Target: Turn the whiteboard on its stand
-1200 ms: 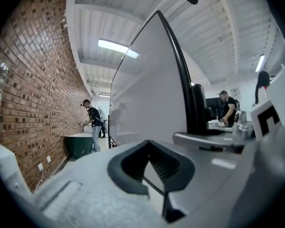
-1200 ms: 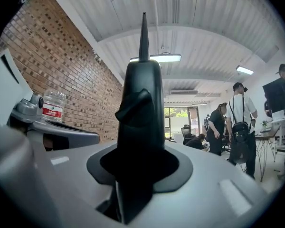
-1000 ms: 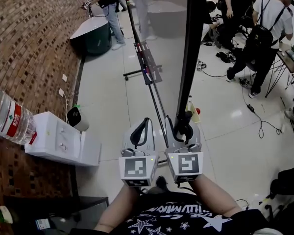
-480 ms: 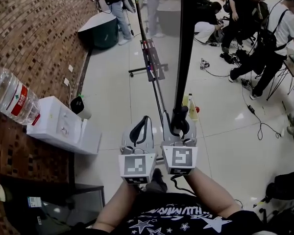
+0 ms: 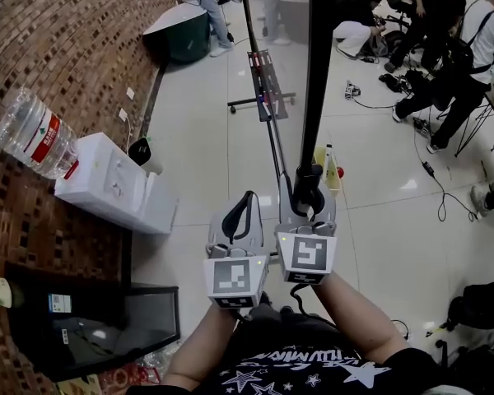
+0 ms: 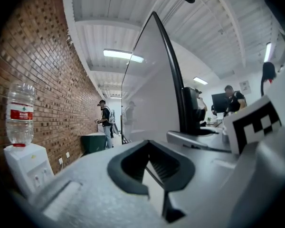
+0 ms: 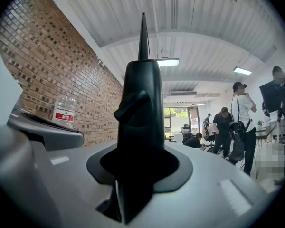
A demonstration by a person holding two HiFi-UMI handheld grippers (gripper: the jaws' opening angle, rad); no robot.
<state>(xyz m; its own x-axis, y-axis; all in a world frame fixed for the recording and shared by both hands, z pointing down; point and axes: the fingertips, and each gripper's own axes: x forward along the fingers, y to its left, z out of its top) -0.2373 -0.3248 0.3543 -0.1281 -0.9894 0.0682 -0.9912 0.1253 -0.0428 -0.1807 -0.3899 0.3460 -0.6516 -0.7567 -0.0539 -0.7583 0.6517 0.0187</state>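
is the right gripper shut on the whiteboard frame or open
Shut on it: the right gripper view shows the whiteboard frame filling the gap between the fingers of the right gripper.

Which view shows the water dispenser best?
The head view: the white water dispenser and its bottle show from above. The left gripper view catches its top part and bottle at the edge; the right gripper view shows only the bottle.

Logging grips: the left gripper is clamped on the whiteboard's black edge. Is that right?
No. It is the right gripper that is clamped on the whiteboard's black edge, as the right gripper view shows. The left gripper holds nothing.
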